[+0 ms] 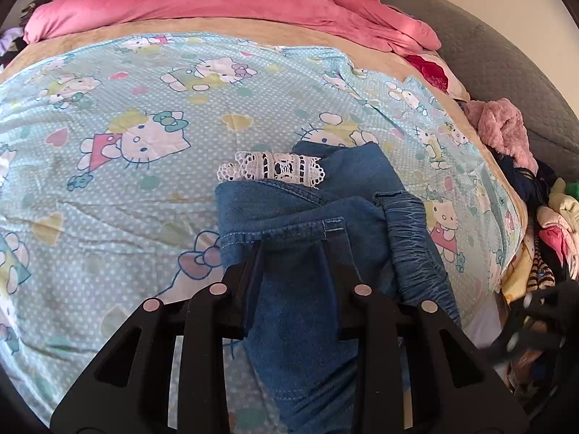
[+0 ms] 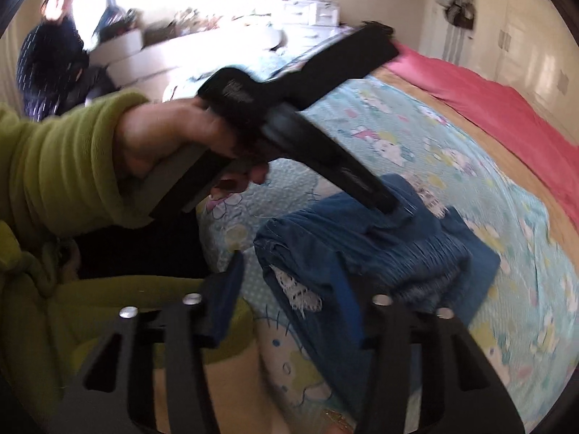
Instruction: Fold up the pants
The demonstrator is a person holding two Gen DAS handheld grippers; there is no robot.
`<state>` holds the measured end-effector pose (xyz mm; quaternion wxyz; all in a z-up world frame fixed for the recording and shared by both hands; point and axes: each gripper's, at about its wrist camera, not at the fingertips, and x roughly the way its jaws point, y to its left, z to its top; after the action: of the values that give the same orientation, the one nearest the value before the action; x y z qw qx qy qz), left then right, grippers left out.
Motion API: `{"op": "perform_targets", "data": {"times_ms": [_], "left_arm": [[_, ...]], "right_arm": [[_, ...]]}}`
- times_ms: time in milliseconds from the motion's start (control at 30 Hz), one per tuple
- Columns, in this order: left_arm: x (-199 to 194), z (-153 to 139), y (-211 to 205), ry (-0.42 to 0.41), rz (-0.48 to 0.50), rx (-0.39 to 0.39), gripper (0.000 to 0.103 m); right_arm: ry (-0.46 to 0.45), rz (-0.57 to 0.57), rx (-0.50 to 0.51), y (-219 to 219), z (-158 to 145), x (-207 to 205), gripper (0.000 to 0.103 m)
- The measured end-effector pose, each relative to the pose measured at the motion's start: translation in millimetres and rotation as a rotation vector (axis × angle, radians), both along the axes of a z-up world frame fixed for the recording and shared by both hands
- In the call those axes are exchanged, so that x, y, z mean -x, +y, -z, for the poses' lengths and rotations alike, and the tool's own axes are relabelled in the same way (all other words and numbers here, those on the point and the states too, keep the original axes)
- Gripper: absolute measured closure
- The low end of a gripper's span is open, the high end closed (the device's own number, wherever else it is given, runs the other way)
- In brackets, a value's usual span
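The left gripper [image 1: 293,249] pinches the folded blue denim pants [image 1: 307,209] at their near edge, while the right gripper [image 2: 289,275] stands open astride their lace-trimmed corner.

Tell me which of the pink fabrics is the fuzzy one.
The small pink fuzzy garment on the clothes pile at the bed's right edge. The big pink blanket across the far end is smooth, not plush.

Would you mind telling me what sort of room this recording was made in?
Most likely a home bedroom: a bed with a light blue cartoon-cat bedsheet, a rumpled pink velvety blanket at its far end, and white wardrobe doors along the wall.
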<state>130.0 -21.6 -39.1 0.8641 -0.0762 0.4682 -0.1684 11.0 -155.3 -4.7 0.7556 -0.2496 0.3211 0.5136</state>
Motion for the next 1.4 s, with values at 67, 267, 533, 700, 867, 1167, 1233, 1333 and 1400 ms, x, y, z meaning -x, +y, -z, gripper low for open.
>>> {"op": "perform_targets", "data": {"times_ms": [67,267,533,700,867,1167,1233,1333,1400], "left_arm": [[-2,3,-1,0.008,0.005,-0.002,0.081],[-4,8,0,0.02,0.004,0.009,0.081],[-6,10,1,0.015,0.014,0.032,0.079],[-4,11,1,0.005,0.005,0.044,0.078],[12,1,3,-0.054,-0.008,0.041,0.061],[49,-7,1,-0.09,-0.004,-0.018,0.064],[58,-5,-8,-0.076,0.029,-0.033,0.064],[66,3,-17,-0.052,0.054,-0.052,0.064],[71,10,-24,-0.051,0.06,-0.083,0.064]], "right_arm": [[-0.045,-0.029,0.026,11,4,0,0.064],[-0.033,-0.094,0.077,37,27,-22,0.087],[0.069,-0.174,0.11,7,31,0,0.099],[0.146,-0.096,0.081,2,51,-11,0.098],[0.181,-0.092,0.03,-18,16,-13,0.073],[0.095,0.207,-0.124,-59,-49,-92,0.065],[0.122,0.287,-0.052,-50,-36,-124,0.066],[0.188,0.376,0.017,-30,-16,-162,0.066],[0.173,0.376,0.06,-17,-4,-175,0.066]]}}
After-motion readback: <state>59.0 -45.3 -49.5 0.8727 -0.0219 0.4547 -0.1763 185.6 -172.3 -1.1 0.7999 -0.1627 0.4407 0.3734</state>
